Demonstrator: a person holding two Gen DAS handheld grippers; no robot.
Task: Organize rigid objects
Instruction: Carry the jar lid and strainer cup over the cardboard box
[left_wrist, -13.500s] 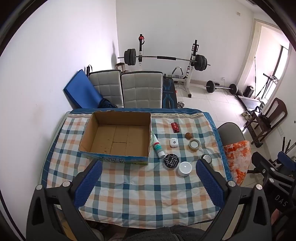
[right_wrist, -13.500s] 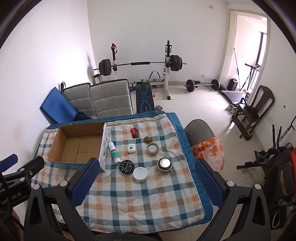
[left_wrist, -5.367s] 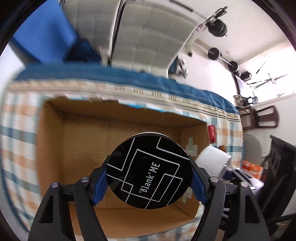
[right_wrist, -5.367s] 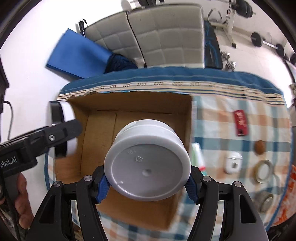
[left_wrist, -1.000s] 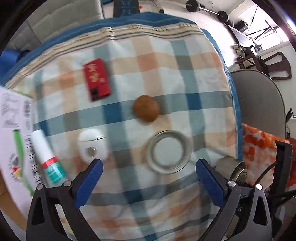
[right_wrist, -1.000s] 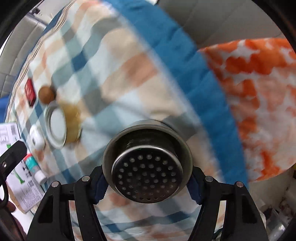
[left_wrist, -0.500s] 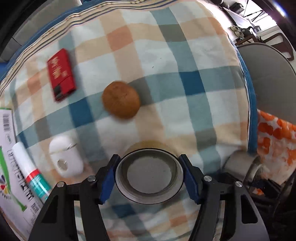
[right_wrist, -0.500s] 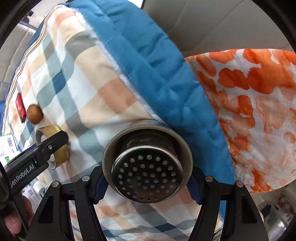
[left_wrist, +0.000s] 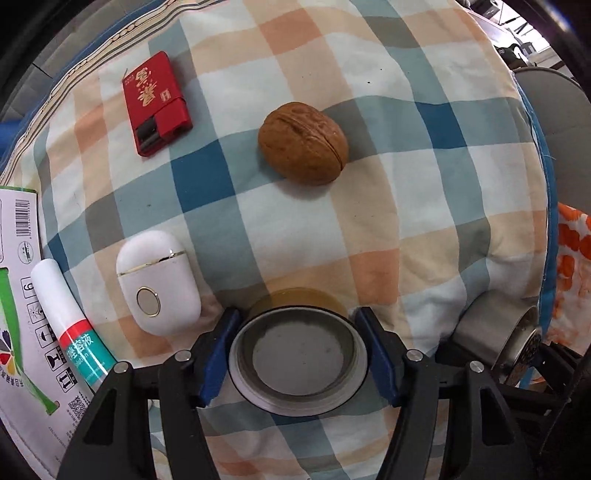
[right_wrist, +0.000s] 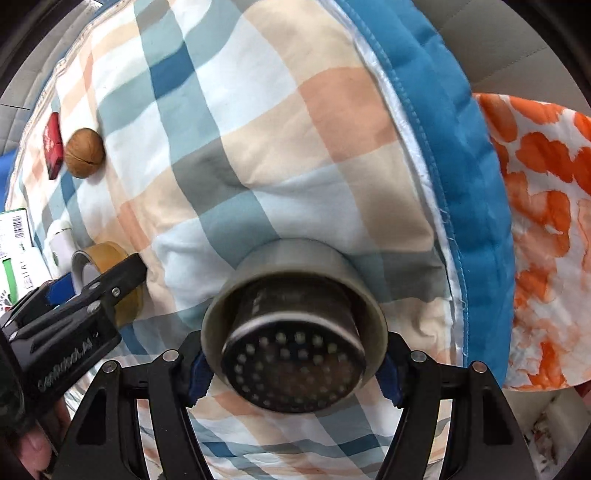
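My left gripper (left_wrist: 297, 356) is shut on a roll of clear tape (left_wrist: 295, 397) that rests on the checked tablecloth (left_wrist: 303, 229). The tape roll also shows in the right wrist view (right_wrist: 105, 253). My right gripper (right_wrist: 293, 363) is shut on a round metal strainer cup (right_wrist: 291, 328) near the table's right edge; the cup also shows in the left wrist view (left_wrist: 496, 338). A walnut (left_wrist: 303, 144), a red lighter box (left_wrist: 157, 101), a white earbud case (left_wrist: 157, 282) and a white tube (left_wrist: 70, 325) lie on the cloth.
The printed wall of the cardboard box (left_wrist: 16, 314) stands at the left. The blue cloth border (right_wrist: 458, 147) marks the table's right edge, with an orange-patterned cloth (right_wrist: 546, 229) and a grey chair (left_wrist: 561, 107) beyond it.
My left gripper has moved down closer to the table with the tape roll between its fingers. My right gripper has shifted the metal cup slightly; it shows blurred.
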